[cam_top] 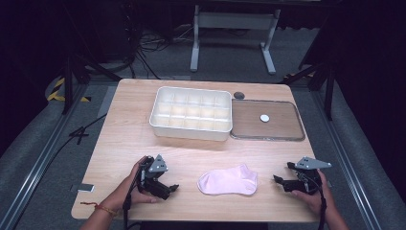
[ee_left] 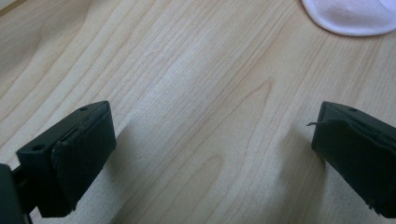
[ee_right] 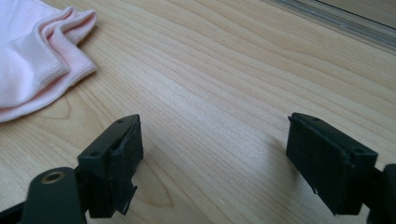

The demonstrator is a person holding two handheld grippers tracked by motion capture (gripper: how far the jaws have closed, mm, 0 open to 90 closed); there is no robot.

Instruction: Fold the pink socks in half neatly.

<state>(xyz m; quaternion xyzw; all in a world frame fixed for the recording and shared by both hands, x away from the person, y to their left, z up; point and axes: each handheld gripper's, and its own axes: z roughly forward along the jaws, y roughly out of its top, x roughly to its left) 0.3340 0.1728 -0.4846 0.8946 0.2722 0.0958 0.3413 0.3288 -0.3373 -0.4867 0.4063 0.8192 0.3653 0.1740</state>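
Nearest the cam, I'm seeing both hands resting at the near table edge, each w/ its tool: left gripper [cam_top: 165,188] and right gripper [cam_top: 282,181], both w/ jaws spread wide and holding nothing, only bare wood showing between them in the gripper views. Pink sock [cam_top: 228,181] is lying flat btwn the two, apart from both, toe end pointing toward the right gripper. Farther back, the white divided box [cam_top: 190,113] is sitting beside the brown tray [cam_top: 287,124], which is carrying a small white disc [cam_top: 264,117].

Risks as I'm judging them: sock looks folded double, layers showing at its edge [ee_right: 70,28], so a shallow pinch is likely grabbing the top layer only and it's unfolding on lift. Coming in too low, pads are scraping the wood [ee_left: 196,93] and just pushing the fabric along. If both sides are pulling unevenly, it's bunching or sliding off the near edge.
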